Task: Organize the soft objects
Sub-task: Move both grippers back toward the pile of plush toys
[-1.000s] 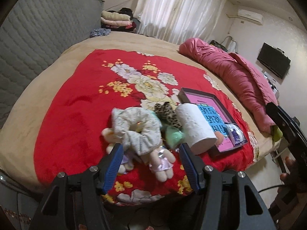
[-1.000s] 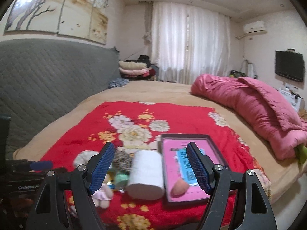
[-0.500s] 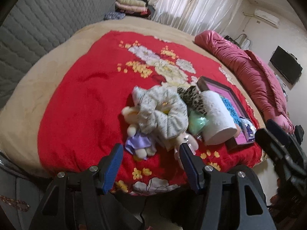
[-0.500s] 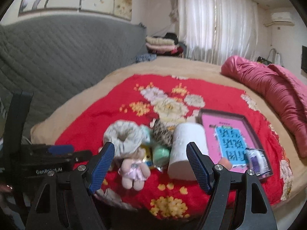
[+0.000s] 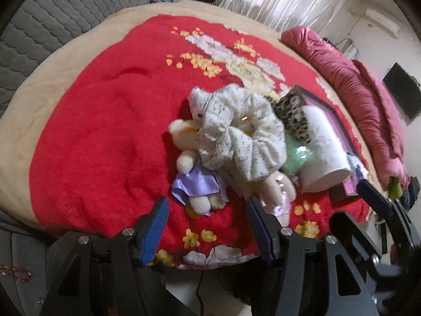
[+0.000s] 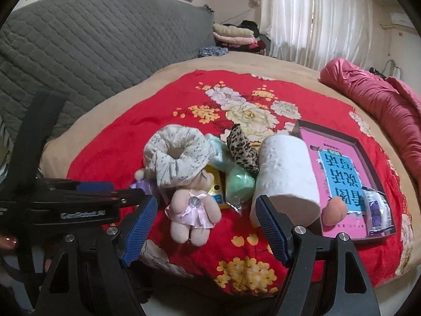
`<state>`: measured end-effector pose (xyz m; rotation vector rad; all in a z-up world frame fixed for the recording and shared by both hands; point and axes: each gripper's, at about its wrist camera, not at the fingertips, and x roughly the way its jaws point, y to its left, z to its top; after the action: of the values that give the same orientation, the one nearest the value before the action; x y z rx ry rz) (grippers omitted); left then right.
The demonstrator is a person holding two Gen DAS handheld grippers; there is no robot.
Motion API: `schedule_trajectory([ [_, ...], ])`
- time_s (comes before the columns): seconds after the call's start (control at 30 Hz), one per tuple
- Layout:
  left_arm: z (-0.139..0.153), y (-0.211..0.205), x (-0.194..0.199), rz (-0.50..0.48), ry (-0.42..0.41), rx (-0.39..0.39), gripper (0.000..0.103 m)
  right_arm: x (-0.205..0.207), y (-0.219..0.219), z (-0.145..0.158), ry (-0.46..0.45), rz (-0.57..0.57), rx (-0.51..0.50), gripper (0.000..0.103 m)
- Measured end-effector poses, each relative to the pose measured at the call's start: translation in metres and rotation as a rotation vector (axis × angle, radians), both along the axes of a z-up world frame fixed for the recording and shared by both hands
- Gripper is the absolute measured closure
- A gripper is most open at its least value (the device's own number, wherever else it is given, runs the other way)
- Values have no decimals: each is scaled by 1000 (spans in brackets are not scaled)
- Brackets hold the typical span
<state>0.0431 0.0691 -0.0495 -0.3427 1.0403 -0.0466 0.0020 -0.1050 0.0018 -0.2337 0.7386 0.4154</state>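
A pile of soft things lies on the red floral blanket (image 5: 86, 131): a white scrunchie (image 5: 236, 137) (image 6: 176, 155), a plush bear in a lilac dress (image 5: 194, 181), a plush doll in a pink dress (image 6: 190, 210), a leopard scrunchie (image 6: 242, 150), a green sponge (image 6: 239, 187) and a white paper roll (image 6: 284, 173) (image 5: 323, 152). My left gripper (image 5: 208, 226) is open, just short of the lilac bear. My right gripper (image 6: 205, 223) is open, the pink doll between its fingers' line of sight. A pink-lined tray (image 6: 368, 147) holds a blue card and a peach sponge (image 6: 332, 210).
The bed has a grey quilted headboard (image 6: 92, 52) at the left and a rolled pink quilt (image 6: 381, 105) at the right. Folded clothes (image 6: 234, 36) lie at the far end by the curtain. The blanket's front edge is right below both grippers.
Both grippers have moved closer to the pile and tilted down toward it. The right gripper has shifted left, from facing the tray to facing the pink doll. Jaws stayed open.
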Motion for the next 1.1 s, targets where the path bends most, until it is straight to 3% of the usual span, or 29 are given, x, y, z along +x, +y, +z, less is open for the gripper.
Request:
schedule_trajectory([
  [0.5, -33, 0, 37, 21, 56, 27, 43, 21, 15, -45, 45, 44, -64, 25],
  [0.83, -42, 5, 48, 32, 54, -8, 43, 49, 19, -75, 121, 42, -62, 25],
  [1.1, -44, 11, 49, 38, 45, -41, 43, 67, 31, -88, 117, 47, -99, 24],
])
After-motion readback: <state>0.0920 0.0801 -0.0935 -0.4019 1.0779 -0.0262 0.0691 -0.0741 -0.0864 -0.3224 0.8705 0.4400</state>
